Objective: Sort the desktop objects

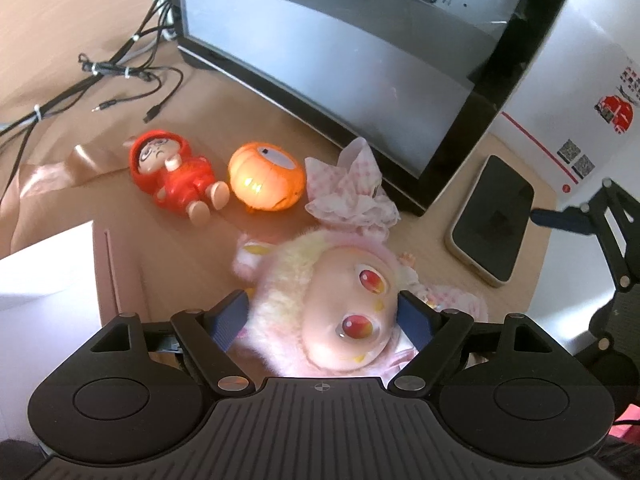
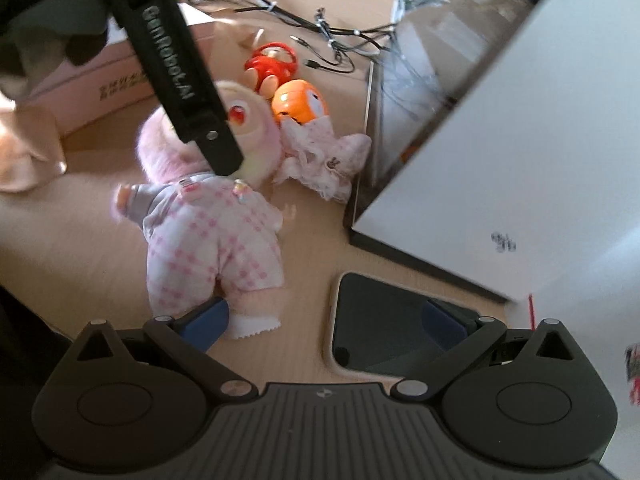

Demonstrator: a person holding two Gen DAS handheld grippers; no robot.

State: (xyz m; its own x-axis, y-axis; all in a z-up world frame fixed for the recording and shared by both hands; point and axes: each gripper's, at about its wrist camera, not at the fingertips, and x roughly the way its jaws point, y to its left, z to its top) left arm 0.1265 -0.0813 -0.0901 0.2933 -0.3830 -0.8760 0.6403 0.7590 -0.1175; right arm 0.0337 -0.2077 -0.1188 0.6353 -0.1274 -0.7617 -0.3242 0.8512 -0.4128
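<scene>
Monitor [image 1: 320, 60] behind doll [image 1: 340, 308], phone [image 1: 492, 216] beside, cables [image 1: 120, 68] beyond

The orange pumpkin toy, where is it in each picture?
Left wrist view: the orange pumpkin toy lies left of centre on the desk, between the red hooded figure and the pink checked cloth.
Right wrist view: the pumpkin toy sits in the upper middle, just beyond the fluffy doll's head.
Shared landmark: the red hooded figure right beside it.
</scene>
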